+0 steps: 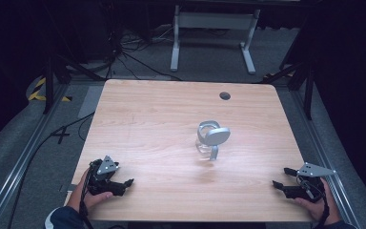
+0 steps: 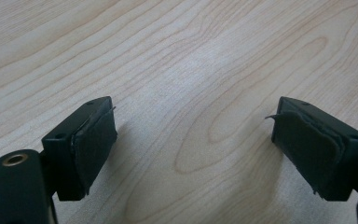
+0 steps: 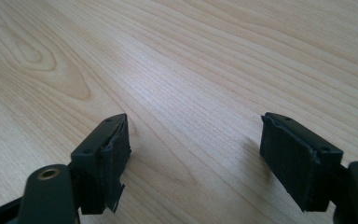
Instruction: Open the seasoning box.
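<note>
High view has your left gripper [image 1: 124,183] and right gripper [image 1: 282,179] parked at the near corners of the table [image 1: 147,119], jaws spread wide on nothing. A glass cup with a grey lid [image 1: 210,138] stands well ahead, between them, likely your target.

A person's left hand [image 1: 91,194] is holding a black two-jaw left gripper [image 1: 126,183], jaws gaping apart. The right hand [image 1: 317,204] is holding a matching black right gripper [image 1: 282,178], jaws likewise spread wide.
</note>
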Available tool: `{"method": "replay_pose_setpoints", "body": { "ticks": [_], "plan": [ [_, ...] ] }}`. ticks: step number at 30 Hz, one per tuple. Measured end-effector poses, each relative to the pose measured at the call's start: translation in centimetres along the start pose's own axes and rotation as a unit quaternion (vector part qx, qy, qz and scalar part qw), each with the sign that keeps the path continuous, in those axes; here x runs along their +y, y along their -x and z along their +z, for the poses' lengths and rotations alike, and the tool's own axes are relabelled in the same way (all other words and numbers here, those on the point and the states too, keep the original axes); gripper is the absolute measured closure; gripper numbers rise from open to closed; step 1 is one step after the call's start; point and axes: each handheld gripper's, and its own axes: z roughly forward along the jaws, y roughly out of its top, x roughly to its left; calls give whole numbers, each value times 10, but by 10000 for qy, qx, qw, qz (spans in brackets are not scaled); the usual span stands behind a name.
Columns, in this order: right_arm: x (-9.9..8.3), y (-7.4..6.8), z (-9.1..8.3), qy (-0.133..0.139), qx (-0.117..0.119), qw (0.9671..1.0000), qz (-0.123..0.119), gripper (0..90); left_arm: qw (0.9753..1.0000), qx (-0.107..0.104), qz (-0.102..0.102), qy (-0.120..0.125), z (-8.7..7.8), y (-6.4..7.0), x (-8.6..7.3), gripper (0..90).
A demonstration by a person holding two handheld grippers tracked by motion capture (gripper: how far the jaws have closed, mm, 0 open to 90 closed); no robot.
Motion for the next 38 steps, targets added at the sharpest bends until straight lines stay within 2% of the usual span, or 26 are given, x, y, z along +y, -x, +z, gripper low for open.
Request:
{"method": "replay_pose_setpoints", "body": {
  "ticks": [15, 17, 22, 23, 38],
  "plan": [
    [0, 0, 0, 0, -35, 10000, 48, 243, 10000, 30, -35, 1, 0, 0, 0, 139],
    [0, 0, 0, -5, -30, 10000, 60, 243, 10000, 58, 31, 12, 0, -1, 0, 139],
    [0, 1, 0, -4, -38, 10000, 51, 243, 10000, 62, 38, 22, 0, -1, 0, 138],
    [0, 1, 0, -3, -38, 10000, 52, 243, 10000, 36, -57, 20, 0, 0, 0, 136],
    [0, 1, 0, -3, -41, 10000, 48, 244, 10000, 56, -46, -10, 0, -1, 0, 133]
  ]
}}
